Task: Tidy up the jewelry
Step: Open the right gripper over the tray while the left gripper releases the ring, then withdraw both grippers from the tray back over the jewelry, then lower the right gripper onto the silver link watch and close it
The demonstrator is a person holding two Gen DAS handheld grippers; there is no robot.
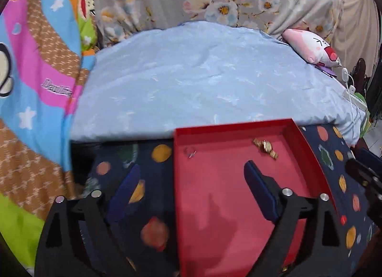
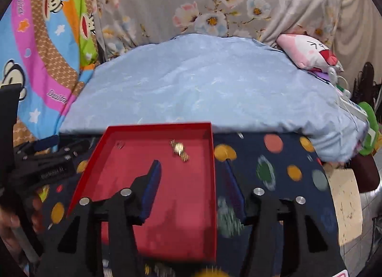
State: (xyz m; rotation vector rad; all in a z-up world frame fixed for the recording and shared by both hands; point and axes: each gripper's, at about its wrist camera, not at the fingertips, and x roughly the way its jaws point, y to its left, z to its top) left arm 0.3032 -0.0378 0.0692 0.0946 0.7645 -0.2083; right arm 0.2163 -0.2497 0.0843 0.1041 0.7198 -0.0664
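L gripper (image 1: 188,176) jaws stood wide open, nothing between pads. Left wall of shallow red cardboard tray (image 1: 176,181) ran between its fingers, R finger over tray floor. Gold metal-band wristwatch (image 1: 266,148) lay inside tray, just ahead & right of that finger's tip; small clear ring-like piece (image 1: 190,152), too blurred to ID, ahead between jaws. R gripper (image 2: 192,169) jaws apart too, empty, straddling tray's right wall; watch ahead between tips. Tray sat on dark-blue spotted cloth (image 2: 274,157), pale-blue bedsheet (image 2: 203,86) beyond.
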